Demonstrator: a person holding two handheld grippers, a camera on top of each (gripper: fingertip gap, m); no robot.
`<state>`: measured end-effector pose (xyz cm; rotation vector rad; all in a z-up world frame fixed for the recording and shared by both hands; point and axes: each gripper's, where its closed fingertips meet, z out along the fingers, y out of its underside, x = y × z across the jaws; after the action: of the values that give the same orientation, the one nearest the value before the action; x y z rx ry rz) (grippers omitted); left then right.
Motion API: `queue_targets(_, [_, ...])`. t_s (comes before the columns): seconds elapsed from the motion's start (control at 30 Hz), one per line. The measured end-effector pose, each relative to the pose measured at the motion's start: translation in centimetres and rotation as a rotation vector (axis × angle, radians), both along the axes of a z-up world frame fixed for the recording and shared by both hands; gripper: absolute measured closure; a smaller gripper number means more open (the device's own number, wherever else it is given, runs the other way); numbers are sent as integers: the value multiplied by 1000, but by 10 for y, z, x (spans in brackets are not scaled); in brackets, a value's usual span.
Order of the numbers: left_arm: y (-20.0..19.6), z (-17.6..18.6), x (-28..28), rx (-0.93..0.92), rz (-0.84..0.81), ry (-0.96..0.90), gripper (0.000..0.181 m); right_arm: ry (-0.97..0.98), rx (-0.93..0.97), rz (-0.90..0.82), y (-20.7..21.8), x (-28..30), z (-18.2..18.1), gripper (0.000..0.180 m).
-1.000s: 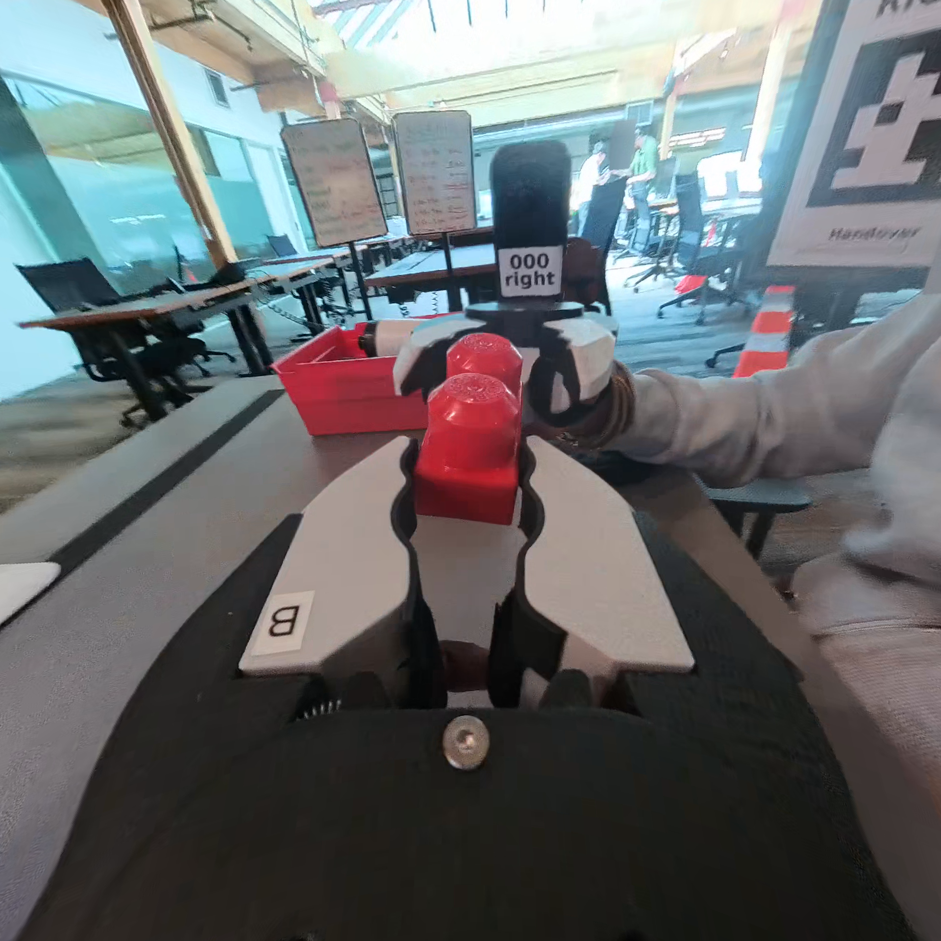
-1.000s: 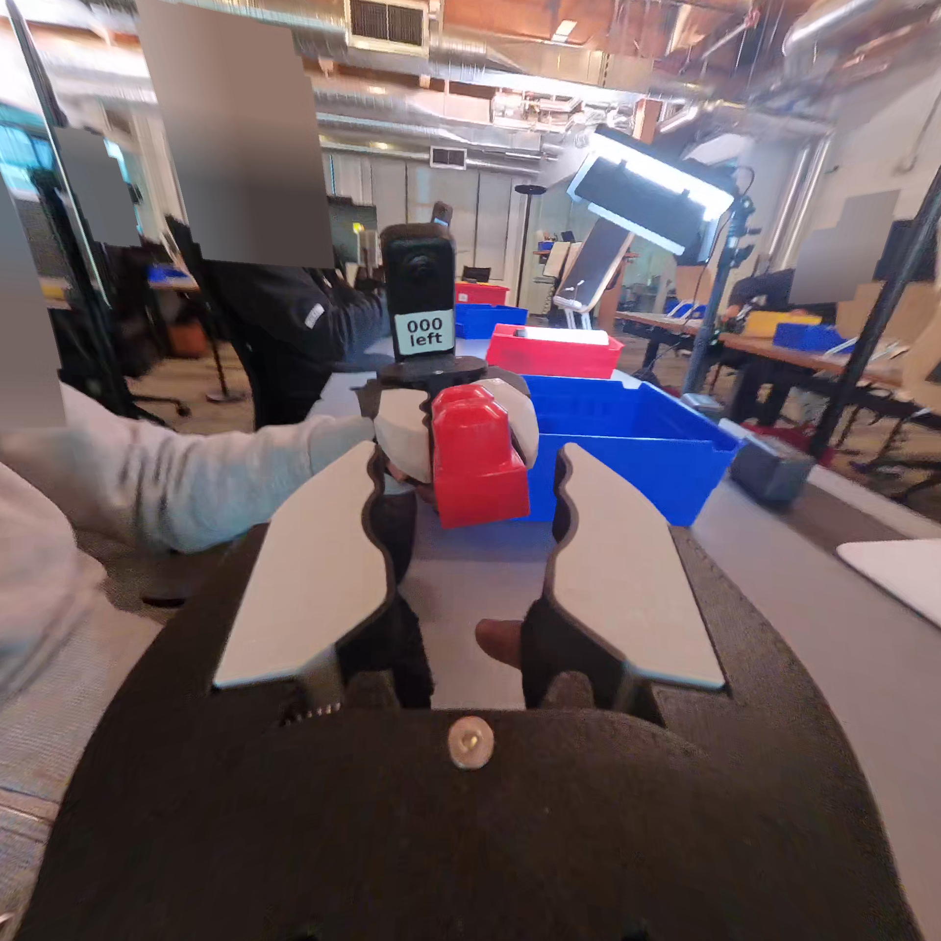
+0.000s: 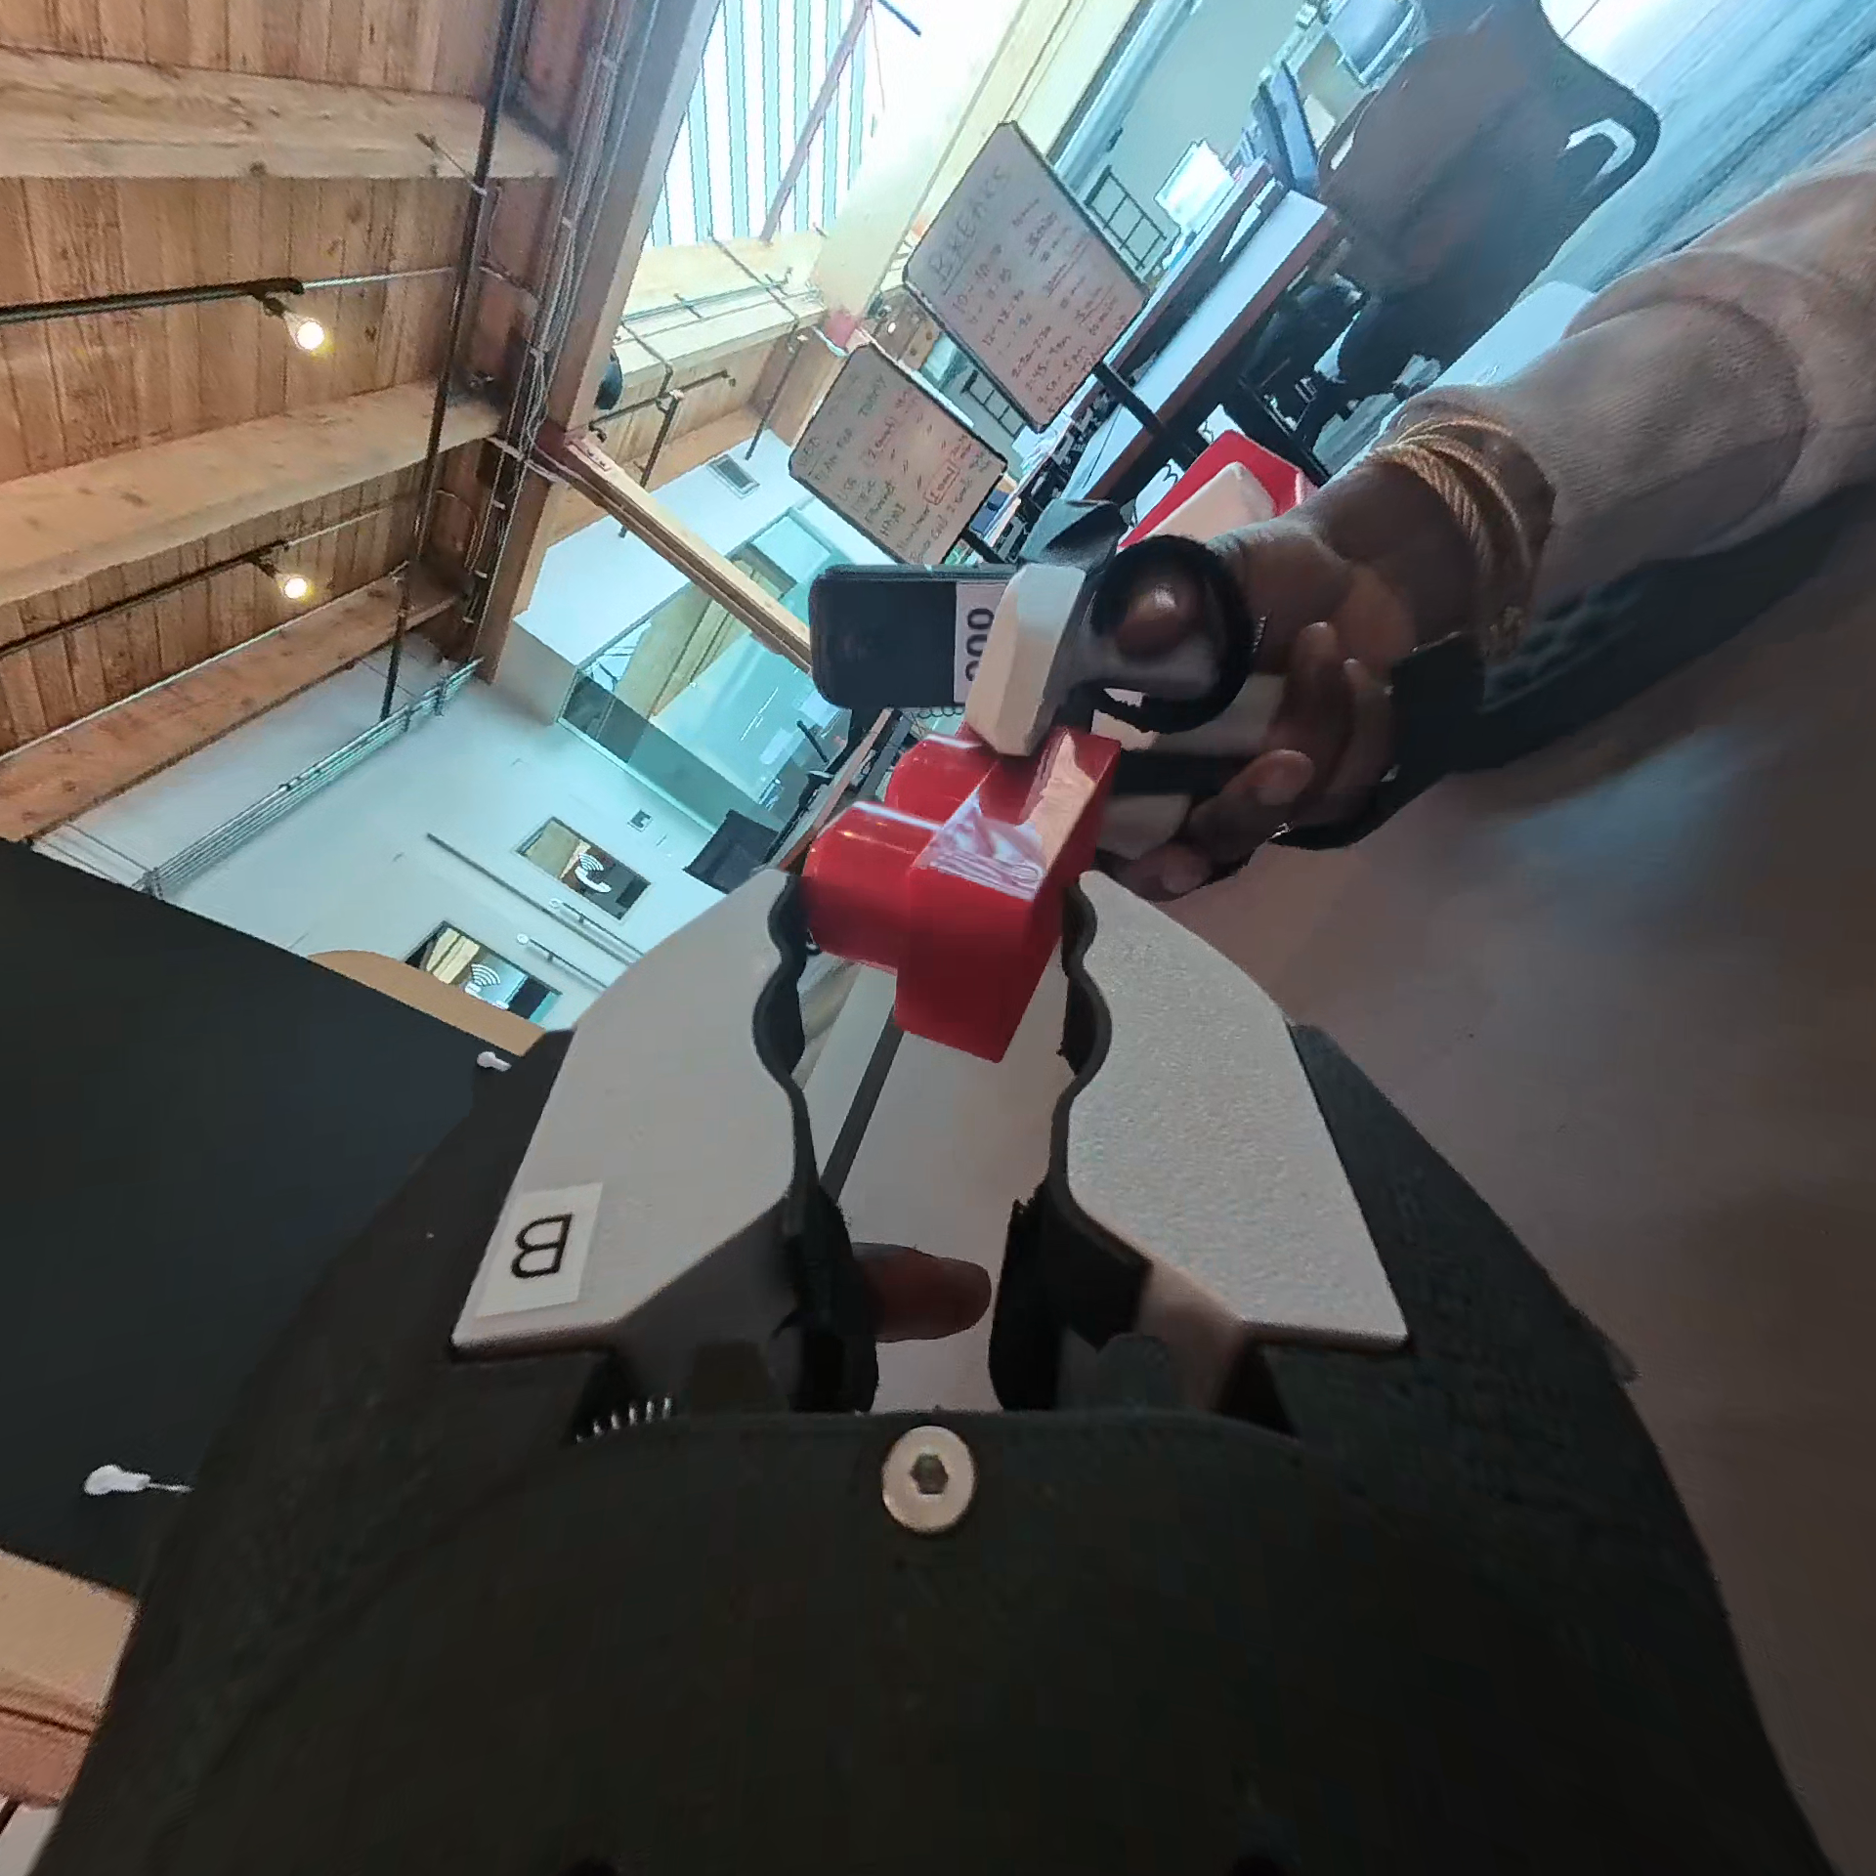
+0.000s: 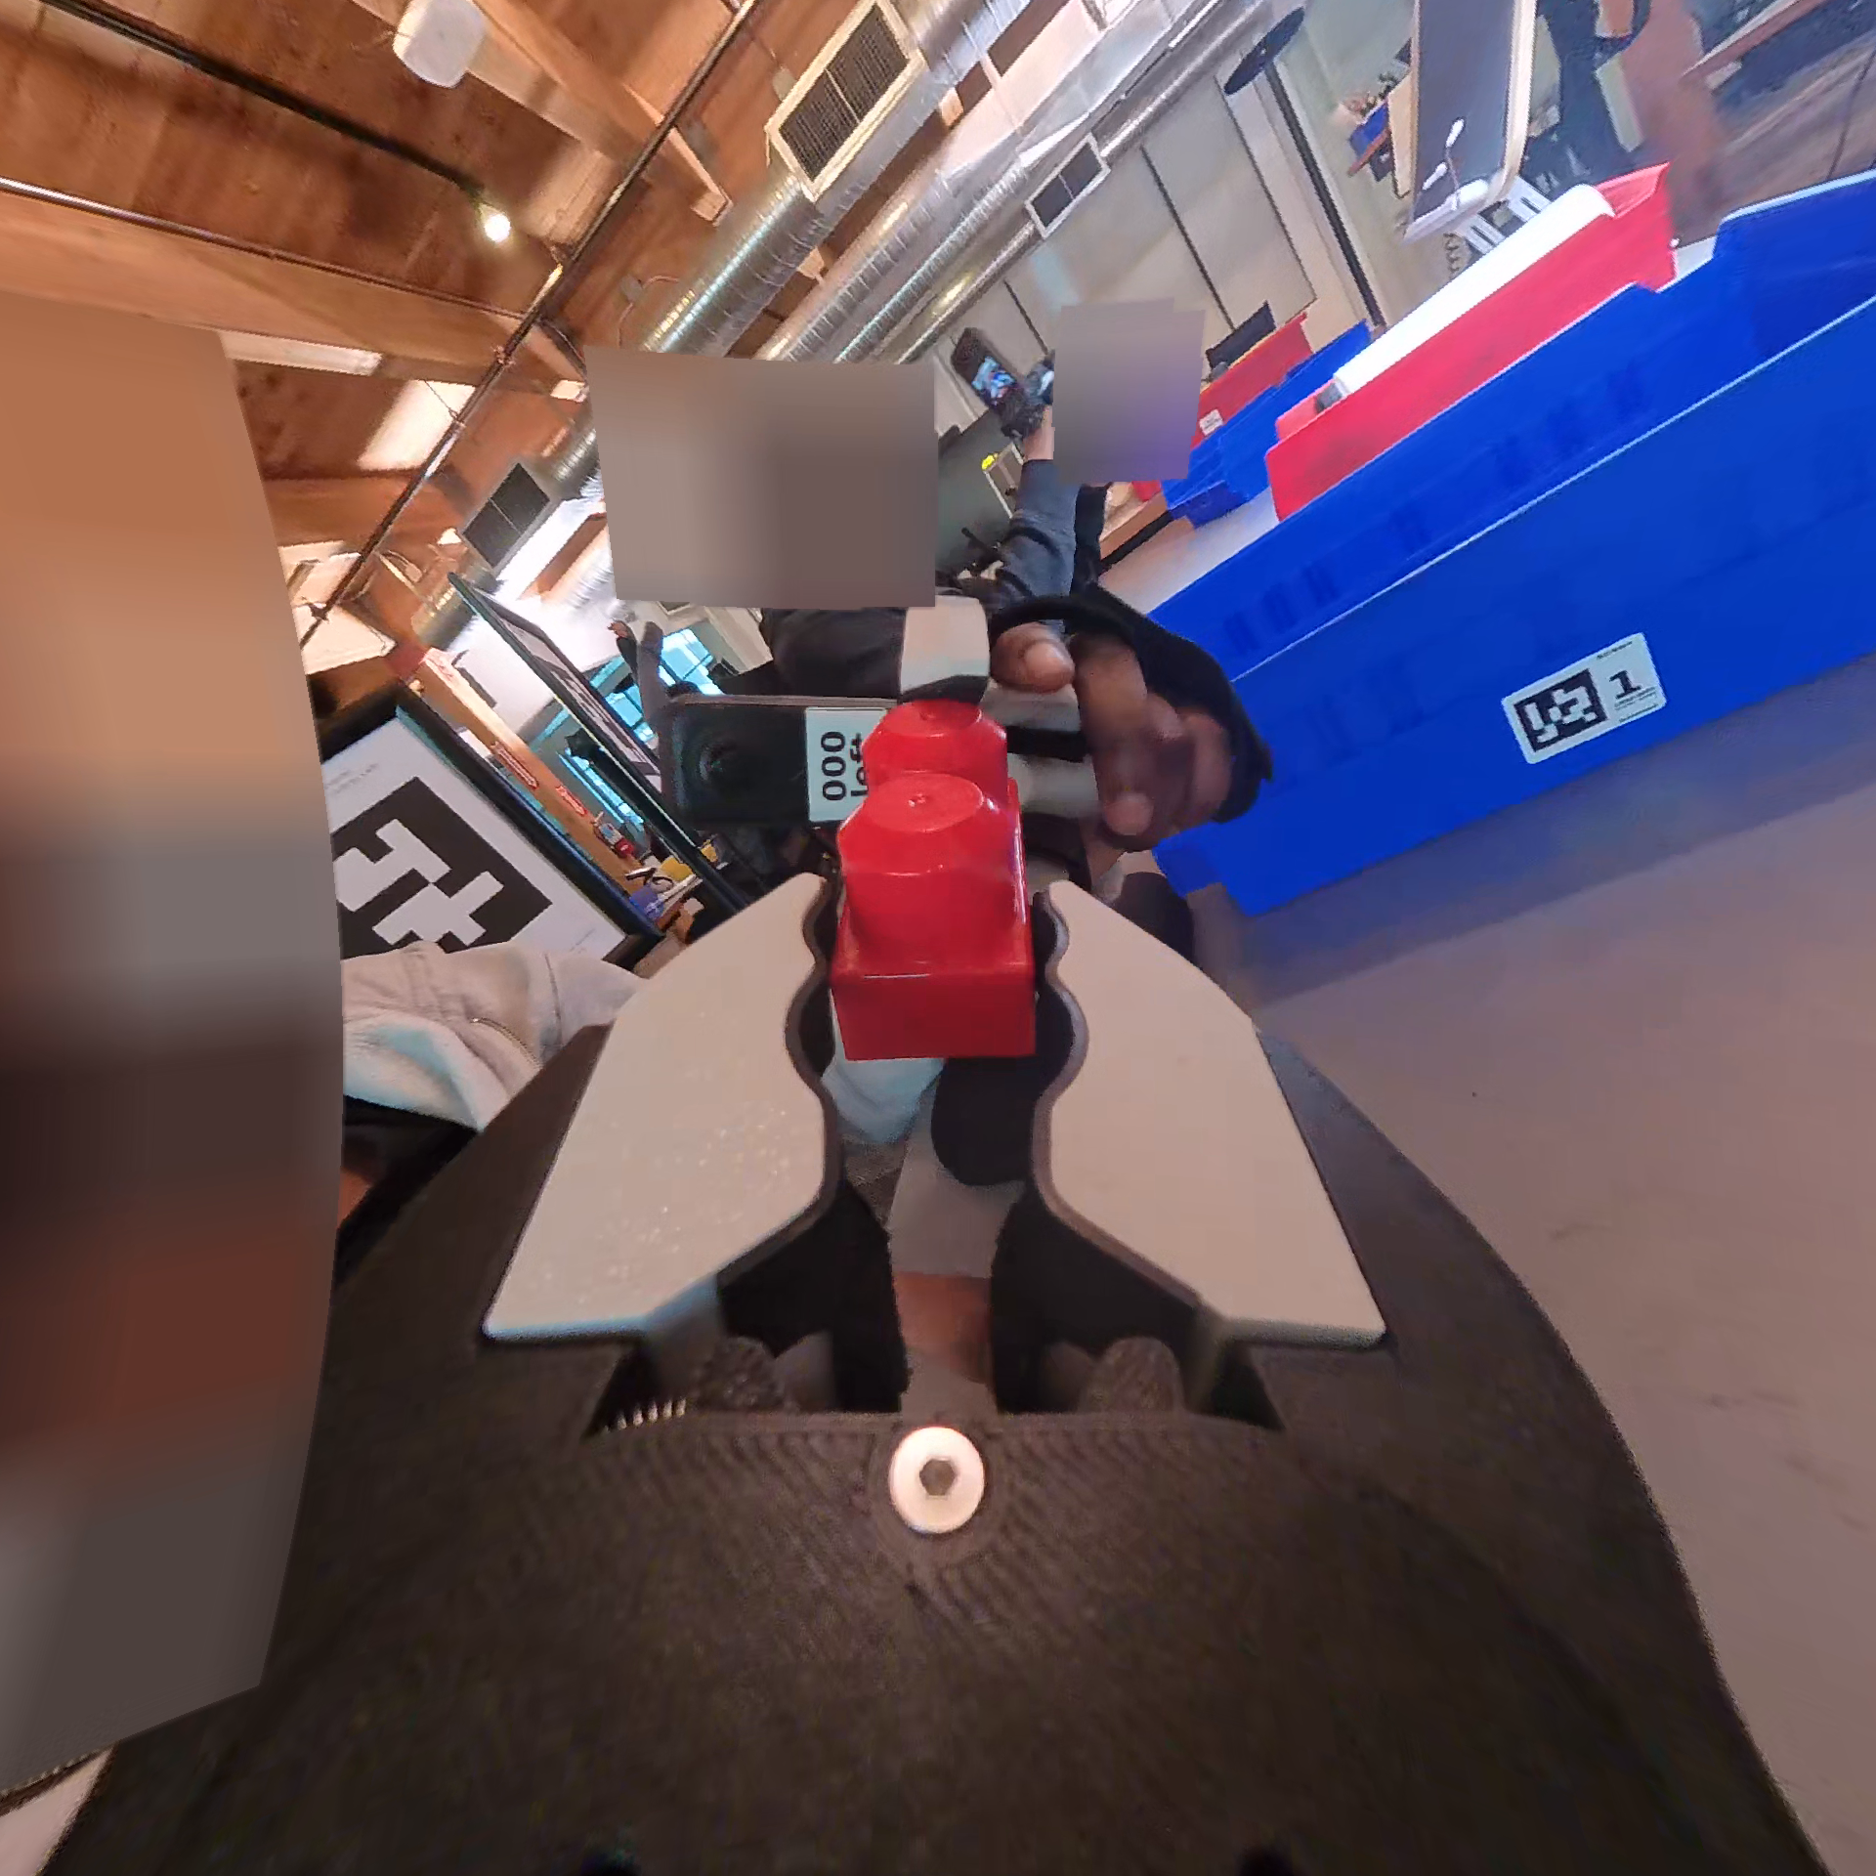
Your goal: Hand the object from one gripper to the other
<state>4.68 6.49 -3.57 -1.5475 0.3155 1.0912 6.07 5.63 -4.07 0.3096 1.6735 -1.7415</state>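
Red two-stud brick sits clamped at the right gripper tips, the half-spread left gripper flanking it loosely.

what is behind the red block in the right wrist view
Directly behind the red block is the left gripper with its black camera and the hand holding it. The block hides that gripper's jaws.

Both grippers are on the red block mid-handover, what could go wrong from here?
1. The left gripper looks slack on the red block; if the right gripper loosens too, the block could fall to the table.
2. Both are tilted, so pulling apart may twist the block loose.
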Motion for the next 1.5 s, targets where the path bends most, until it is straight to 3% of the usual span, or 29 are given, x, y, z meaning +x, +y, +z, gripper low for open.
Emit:
queue_targets(0.07, [2, -2, 0, -3, -1, 0, 126, 17, 23, -1, 0, 1, -3, 143])
queue_targets(0.3, [2, -8, -1, -56, 10, -49, 133, 119, 11, -37, -3, 1, -4, 143])
queue_targets(0.43, [-1, -1, 4, 44, -98, -245, 133, 421, -22, -185, -5, -3, 1, 113])
queue_targets(0.53, [-5, 5, 10, 114, -191, -359, 133, 731, -51, -304, -4, -4, 5, 102])
queue_targets(0.63, [-5, 6, 16, 131, -255, -419, 133, 983, -46, -354, -5, 1, 2, 103])
queue_targets(0.8, [1, -4, 23, 67, -288, -449, 133, 1102, -75, -338, -8, 13, 1, 110])
queue_targets(0.93, [3, -8, 22, 47, -276, -438, 133, 1091, -74, -318, -8, 16, 0, 127])
queue_targets(1.17, [4, -2, 24, 102, -300, -440, 133, 988, -72, -292, -6, 16, 5, 131])
queue_targets(1.23, [3, 3, 22, 138, -286, -380, 125, 921, -72, -276, -6, 16, 6, 132])
queue_targets(1.37, [-6, 21, 22, 226, -283, -286, 102, 697, -138, -295, 5, 3, 24, 132])
queue_targets(1.5, [-7, 12, 10, 121, -131, -117, 94, 297, -144, -178, 11, -6, 28, 132])
